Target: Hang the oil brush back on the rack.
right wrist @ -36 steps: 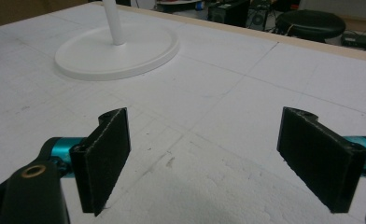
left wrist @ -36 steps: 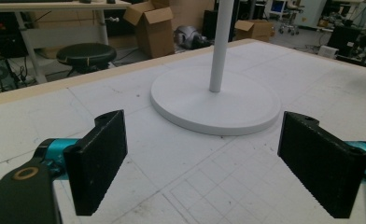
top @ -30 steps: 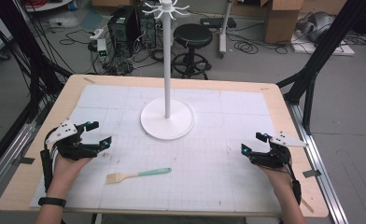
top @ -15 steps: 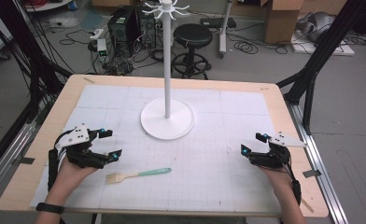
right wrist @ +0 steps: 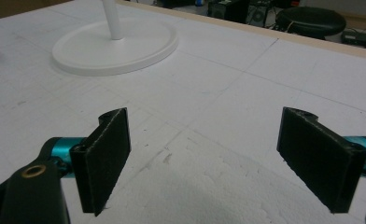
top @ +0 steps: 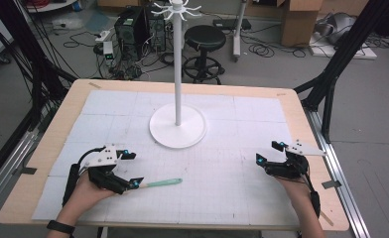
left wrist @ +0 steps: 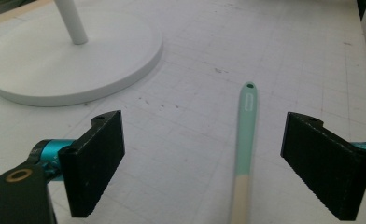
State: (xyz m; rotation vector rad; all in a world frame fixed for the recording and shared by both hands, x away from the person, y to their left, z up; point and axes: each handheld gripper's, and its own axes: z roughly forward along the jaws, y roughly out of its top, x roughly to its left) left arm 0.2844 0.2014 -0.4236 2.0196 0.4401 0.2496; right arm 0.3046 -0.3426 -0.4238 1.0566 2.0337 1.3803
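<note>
A teal-handled spatula lies flat on the white mat, with its handle pointing right. My left gripper is open and straddles the spatula's cream end, which the hand hides in the high view. In the left gripper view the teal handle runs away from me between the jaws, nearer the right one, and touches neither. The left gripper holds nothing. My right gripper rests open near the table's right edge. The right gripper has only bare mat between its jaws.
A white hook stand rises from a round base at the middle of the table, with its pole reaching to the hooks at the top. The base lies ahead-left of the left gripper. A black stool and cables sit on the floor behind.
My left gripper has moved right and toward the table's front edge, and now sits over the spatula's near end. The spatula and the right gripper have stayed put.
</note>
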